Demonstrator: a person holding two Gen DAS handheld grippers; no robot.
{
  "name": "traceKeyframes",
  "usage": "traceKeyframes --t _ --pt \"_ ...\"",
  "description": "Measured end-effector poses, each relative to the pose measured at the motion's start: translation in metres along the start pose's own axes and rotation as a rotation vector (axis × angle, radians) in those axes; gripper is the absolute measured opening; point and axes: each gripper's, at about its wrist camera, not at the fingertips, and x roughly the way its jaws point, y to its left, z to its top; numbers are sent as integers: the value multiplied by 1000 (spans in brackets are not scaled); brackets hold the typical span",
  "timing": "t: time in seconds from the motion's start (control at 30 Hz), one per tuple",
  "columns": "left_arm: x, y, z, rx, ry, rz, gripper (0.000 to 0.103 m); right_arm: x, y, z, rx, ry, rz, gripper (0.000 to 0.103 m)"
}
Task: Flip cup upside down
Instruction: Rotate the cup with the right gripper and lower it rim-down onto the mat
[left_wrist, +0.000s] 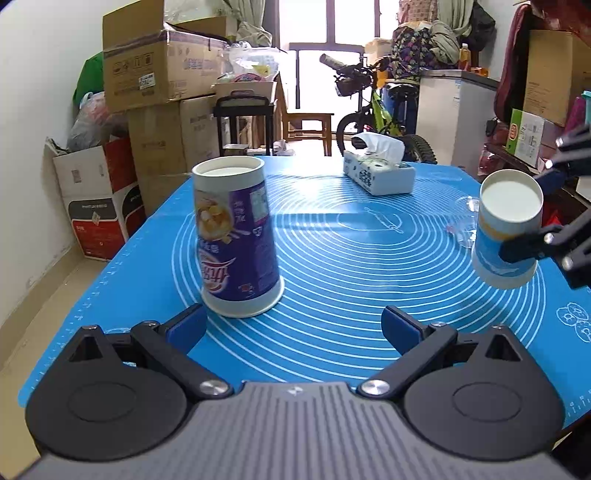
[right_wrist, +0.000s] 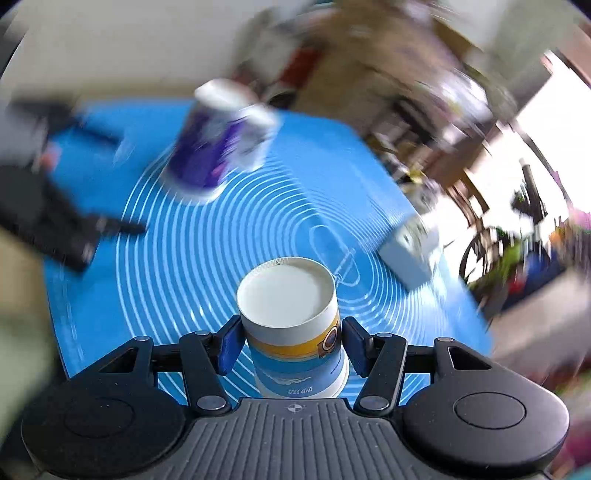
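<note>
Blue mat (left_wrist: 332, 229) covers the counter; purple cup (left_wrist: 236, 236) sits inverted at 10 o'clock. Our right tongs (right_wrist: 291, 343) grip the blue-and-yellow cup (right_wrist: 291, 325) base-up; left tongs (left_wrist: 295, 325) gape empty. We lower it level, then let go.

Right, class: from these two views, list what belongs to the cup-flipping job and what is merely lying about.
Belongs to the job:
- small blue-and-yellow cup, base up, held above the mat
- right gripper, shut on that cup
- purple cup, already base up on the mat
- left gripper, open, empty

Lying about:
- blue mat
- tissue box
- clear plastic cup
</note>
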Motion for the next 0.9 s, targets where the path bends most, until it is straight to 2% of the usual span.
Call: traceKeyframes --t 0.2,0.37,0.57,0.73,0.9 --pt "0 -9 1 11 2 -14 100 3 -38 -47 420 -84 31 62" --pt "2 -18 3 31 12 -20 100 9 -40 -80 629 -143 -6 62" --pt "5 -25 4 33 24 -21 99 19 -27 -99 746 -194 -104 62" --pt "4 -27 3 44 23 -20 99 21 -29 -108 807 -234 -118 62" --pt "3 -29 5 42 24 -18 99 21 -32 -108 823 -235 -110 62"
